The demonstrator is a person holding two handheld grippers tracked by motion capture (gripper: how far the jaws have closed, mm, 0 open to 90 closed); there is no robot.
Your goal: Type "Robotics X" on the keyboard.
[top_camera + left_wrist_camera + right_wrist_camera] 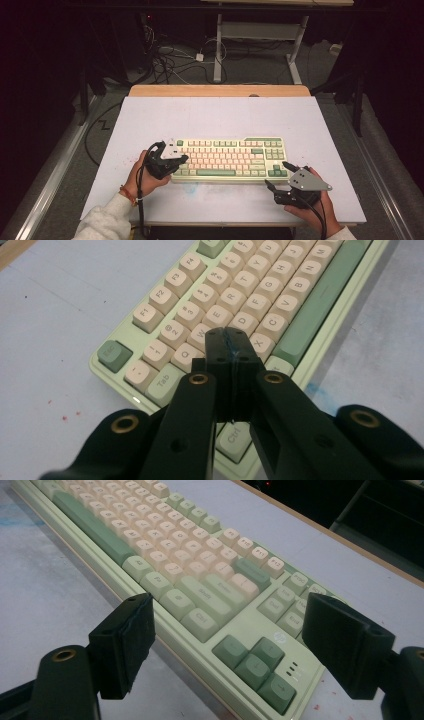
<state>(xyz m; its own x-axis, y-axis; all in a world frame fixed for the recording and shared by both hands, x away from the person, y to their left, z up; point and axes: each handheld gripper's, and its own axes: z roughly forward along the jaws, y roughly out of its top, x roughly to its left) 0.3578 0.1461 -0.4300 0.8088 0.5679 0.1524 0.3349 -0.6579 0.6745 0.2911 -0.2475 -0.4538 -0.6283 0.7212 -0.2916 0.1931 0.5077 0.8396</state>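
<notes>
Keyboard point(229, 160) in pale green and cream lies near the front middle of the white desk point(215, 112) in the high view, long side facing the person. The left claw point(176, 160) sits at its left end, over the outer keys, and the right claw point(278, 174) waits just off its front right corner, by the arrow keys; a hand point(141, 176) grips the left one from below.

From the left gripper view, the left claw point(231, 347) has its jaws pressed flat together with nothing between them, the joined tip hovering over the letter keys of the keyboard point(240, 305) near the left side. Closed like this, it probably serves as a single poking finger for pressing a key.

From the right gripper view, the right claw point(230, 640) stands wide open and empty, its jaws straddling the corner of the keyboard point(165, 555) with the arrow keys point(255, 666) between them, perhaps ready to steady the board.
</notes>
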